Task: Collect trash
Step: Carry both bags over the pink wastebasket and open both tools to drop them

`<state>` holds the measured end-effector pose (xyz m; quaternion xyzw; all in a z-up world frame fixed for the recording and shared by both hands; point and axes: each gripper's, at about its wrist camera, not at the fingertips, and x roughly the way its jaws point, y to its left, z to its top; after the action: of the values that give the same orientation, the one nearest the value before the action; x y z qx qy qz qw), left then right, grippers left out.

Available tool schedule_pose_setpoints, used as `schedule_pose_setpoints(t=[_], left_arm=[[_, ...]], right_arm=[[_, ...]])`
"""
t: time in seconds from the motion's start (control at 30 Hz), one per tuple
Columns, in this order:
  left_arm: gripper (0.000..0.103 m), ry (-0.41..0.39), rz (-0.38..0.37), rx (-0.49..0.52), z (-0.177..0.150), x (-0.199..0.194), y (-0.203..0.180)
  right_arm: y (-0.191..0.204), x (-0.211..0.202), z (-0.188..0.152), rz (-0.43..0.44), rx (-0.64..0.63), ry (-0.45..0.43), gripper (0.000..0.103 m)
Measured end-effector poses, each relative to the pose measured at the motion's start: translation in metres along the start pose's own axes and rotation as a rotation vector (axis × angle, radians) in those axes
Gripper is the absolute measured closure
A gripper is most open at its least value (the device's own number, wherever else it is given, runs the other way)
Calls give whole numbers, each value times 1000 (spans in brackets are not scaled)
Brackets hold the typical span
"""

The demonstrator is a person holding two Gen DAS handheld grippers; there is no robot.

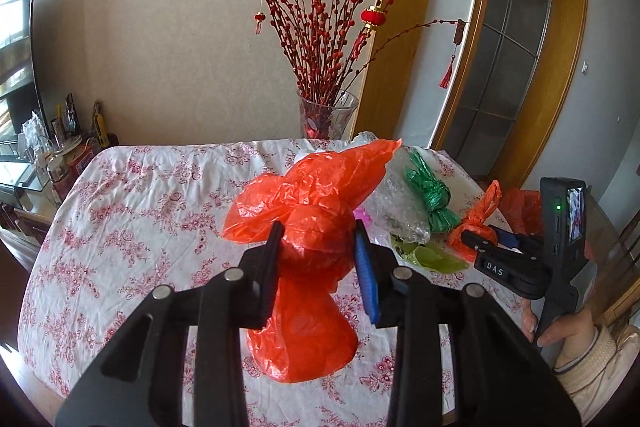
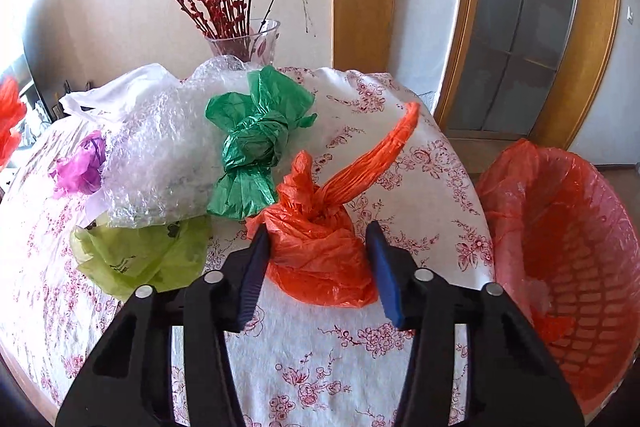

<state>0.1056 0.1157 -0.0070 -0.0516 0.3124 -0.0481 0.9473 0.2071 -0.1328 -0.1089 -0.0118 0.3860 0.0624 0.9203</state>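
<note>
My left gripper (image 1: 316, 239) is shut on a large knotted orange plastic bag (image 1: 308, 195), held above the floral tablecloth (image 1: 120, 227). My right gripper (image 2: 316, 239) is open, its jaws on either side of a smaller knotted orange bag (image 2: 320, 251) lying on the table; it also shows in the left wrist view (image 1: 480, 239). Further trash lies behind: a green knotted bag (image 2: 256, 143), bubble wrap (image 2: 160, 155), a yellow-green bag (image 2: 140, 259), a purple scrap (image 2: 80, 167) and a white bag (image 2: 120, 91).
A basket bin lined with an orange-red bag (image 2: 568, 259) stands right of the table, below its edge. A glass vase with red branches (image 1: 328, 115) stands at the table's far edge. A wooden door frame (image 2: 600, 47) is behind. A TV and clutter (image 1: 24, 67) are at far left.
</note>
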Motion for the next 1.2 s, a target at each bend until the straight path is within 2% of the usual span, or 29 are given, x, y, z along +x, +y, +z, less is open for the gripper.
schedule_pose_setpoints(t=[0.1,0.2,0.67,1.0,1.2], left_arm=[[69,7,-13,2,3,4,-7],[69,14,-29,7,5,9,-17],[69,38,-144,79,3,25,-91],[69,49,-247,116,3,30,-140],[69,70,-293,126,1,35,-165]], right_arm=[[-5,-10,-5,28,11,-1,72],[-11,-25,-12,29,29,-23,74],[-63,-113,-24,-21,120,-162,74],[-94,-147,-31,-64,182,-230,74],[-110,-161,-36,-118,190,-254,74]])
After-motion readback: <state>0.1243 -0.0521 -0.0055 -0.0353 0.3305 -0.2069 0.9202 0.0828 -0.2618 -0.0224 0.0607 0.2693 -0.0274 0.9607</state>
